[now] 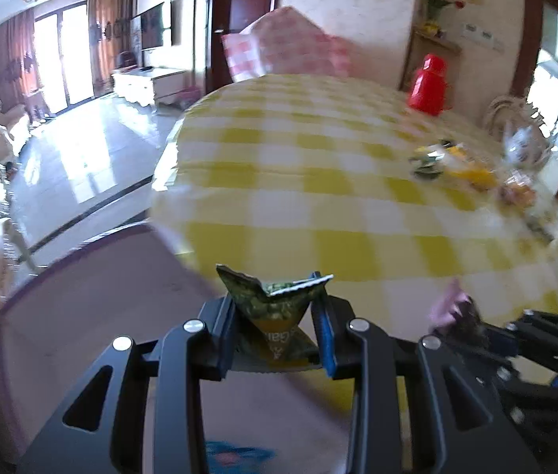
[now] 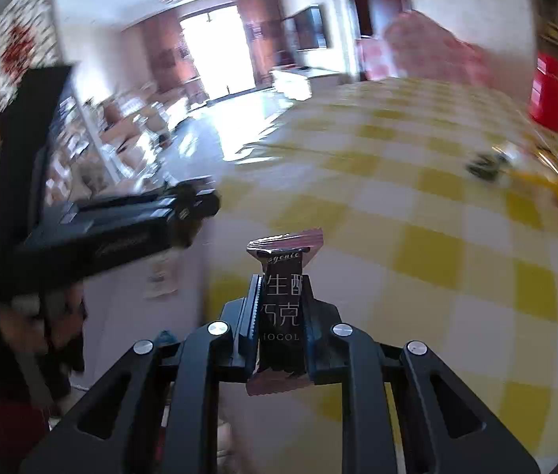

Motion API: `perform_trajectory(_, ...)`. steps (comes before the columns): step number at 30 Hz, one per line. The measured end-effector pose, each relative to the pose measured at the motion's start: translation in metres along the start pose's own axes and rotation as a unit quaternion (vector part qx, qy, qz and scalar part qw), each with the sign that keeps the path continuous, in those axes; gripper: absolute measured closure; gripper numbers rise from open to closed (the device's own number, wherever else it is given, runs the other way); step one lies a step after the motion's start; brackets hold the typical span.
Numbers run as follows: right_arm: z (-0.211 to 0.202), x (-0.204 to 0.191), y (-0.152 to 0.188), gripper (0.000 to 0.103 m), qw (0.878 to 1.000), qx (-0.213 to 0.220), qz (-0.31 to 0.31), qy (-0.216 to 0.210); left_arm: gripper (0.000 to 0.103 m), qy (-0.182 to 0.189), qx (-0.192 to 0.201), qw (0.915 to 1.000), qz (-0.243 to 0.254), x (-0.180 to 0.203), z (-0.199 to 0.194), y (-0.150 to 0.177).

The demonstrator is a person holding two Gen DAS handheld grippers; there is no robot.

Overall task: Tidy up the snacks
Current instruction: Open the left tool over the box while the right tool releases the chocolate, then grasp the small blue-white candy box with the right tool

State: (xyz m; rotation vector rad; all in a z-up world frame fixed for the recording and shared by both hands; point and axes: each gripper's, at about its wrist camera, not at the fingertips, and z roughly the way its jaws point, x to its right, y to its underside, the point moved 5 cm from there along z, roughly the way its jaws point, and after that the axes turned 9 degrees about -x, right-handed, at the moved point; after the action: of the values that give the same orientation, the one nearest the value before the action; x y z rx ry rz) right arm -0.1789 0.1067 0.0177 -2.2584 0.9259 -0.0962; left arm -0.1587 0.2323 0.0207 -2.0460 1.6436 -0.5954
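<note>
Both are mid-carry. The left hand-held gripper (image 1: pixel 275 316) is clenched on a green packet (image 1: pixel 275 304), the right hand-held gripper (image 2: pixel 282 312) on a chocolate bar (image 2: pixel 282 300), both above the bench (image 1: pixel 318 197) edge. Next, I'd guess, each needs setting down by the snack pile (image 1: pixel 456 162).

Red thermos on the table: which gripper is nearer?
Right, probably. The red thermos stands far across the table; the right gripper sits on its side, the left gripper further left.

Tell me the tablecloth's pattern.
Yellow-and-white checks on the tablecloth; the left wrist view shows it best.
</note>
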Motion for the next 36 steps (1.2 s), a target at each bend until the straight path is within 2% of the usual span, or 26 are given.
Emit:
perform_trajectory(6, 0.023, -0.067, -0.006, 0.085, 0.996, -0.029, -0.060, -0.066, 0.069, -0.069, -0.032, 0.9969, -0.020, -0.068, -0.004, 0.006)
perform_trajectory(8, 0.029, -0.084, -0.009, 0.081, 0.992, -0.021, -0.067, -0.105, 0.069, -0.091, -0.043, 0.9944, -0.031, -0.086, -0.005, 0.009)
perform_trajectory(9, 0.031, -0.086, -0.011, 0.074, 0.990, -0.016, -0.069, -0.119, 0.060, -0.103, -0.047, 0.9927, -0.042, -0.095, -0.006, 0.010)
perform_trajectory(10, 0.032, -0.087, -0.013, 0.052, 0.990, -0.013, -0.068, -0.123, 0.037, -0.120, -0.049, 0.9897, -0.061, -0.105, -0.007, 0.010)
perform_trajectory(11, 0.027, -0.082, -0.016, 0.042, 0.991, 0.002, -0.058, -0.117, 0.024, -0.145, -0.043, 0.9840, -0.093, -0.117, -0.012, 0.009)
perform_trajectory(12, 0.022, -0.075, -0.018, 0.037, 0.992, 0.020, -0.046, -0.114, 0.012, -0.163, -0.029, 0.9792, -0.118, -0.125, -0.018, 0.008)
perform_trajectory(13, 0.016, -0.067, -0.019, 0.037, 0.993, 0.031, -0.036, -0.111, 0.010, -0.170, -0.011, 0.9756, -0.138, -0.129, -0.025, 0.007)
perform_trajectory(14, 0.010, -0.056, -0.020, 0.037, 0.994, 0.037, -0.024, -0.101, 0.008, -0.167, -0.003, 0.9757, -0.142, -0.129, -0.028, 0.006)
perform_trajectory(20, -0.036, 0.031, -0.009, 0.037, 0.994, 0.060, 0.065, -0.059, 0.004, -0.123, 0.048, 0.9877, -0.085, -0.068, -0.035, -0.004)
perform_trajectory(23, -0.055, 0.077, 0.004, 0.031, 0.992, 0.061, 0.107, -0.015, 0.003, -0.073, 0.064, 0.9948, -0.032, -0.013, -0.032, -0.007)
perform_trajectory(26, -0.077, 0.126, 0.028, 0.028, 0.986, 0.056, 0.155, 0.034, 0.002, -0.011, 0.055, 0.9982, 0.018, 0.049, -0.024, -0.005)
perform_trajectory(29, -0.097, 0.172, 0.052, 0.027, 0.975, 0.060, 0.199, 0.078, 0.002, 0.040, 0.031, 0.9959, 0.076, 0.116, -0.010, -0.002)
perform_trajectory(32, -0.124, 0.216, 0.076, 0.024, 0.960, 0.075, 0.239, 0.126, 0.002, 0.093, 0.011, 0.9880, 0.122, 0.181, 0.006, -0.003)
perform_trajectory(34, -0.141, 0.247, 0.089, 0.024, 0.945, 0.081, 0.262, 0.180, 0.002, 0.136, -0.001, 0.9809, 0.139, 0.224, 0.018, -0.008)
perform_trajectory(36, -0.154, 0.278, 0.103, 0.024, 0.928, 0.083, 0.282, 0.227, 0.002, 0.163, -0.012, 0.9754, 0.149, 0.258, 0.033, -0.014)
